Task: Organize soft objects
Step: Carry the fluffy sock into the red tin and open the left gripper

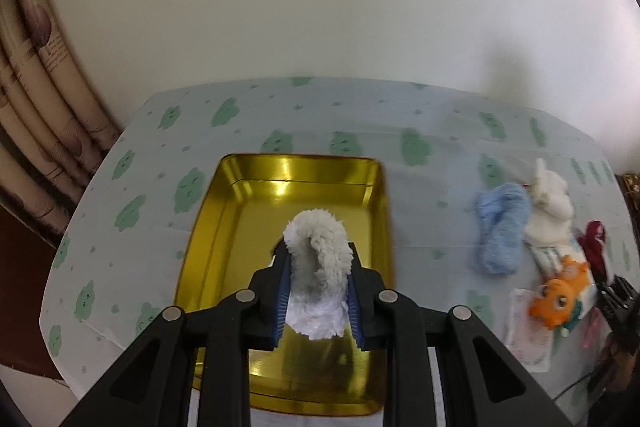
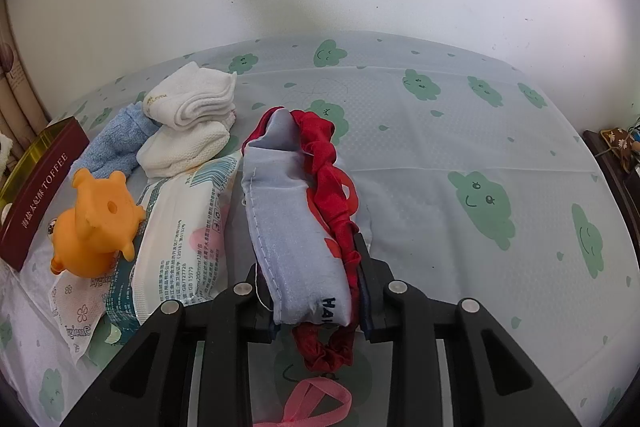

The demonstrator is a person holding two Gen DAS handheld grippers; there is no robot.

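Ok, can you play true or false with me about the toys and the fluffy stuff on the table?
1. The left gripper is squeezing a fluffy white thing. True.
2. The gold tray is full of toys. False: the tray shows bare gold; the only thing over it is the fluffy piece held in the gripper.
3. The right gripper holds a pale pouch and a red scrunchie together. True.
4. The orange toy is sitting in the tray. False: it is on the packets on the table.
5. The blue cloth lies next to the white socks. True.
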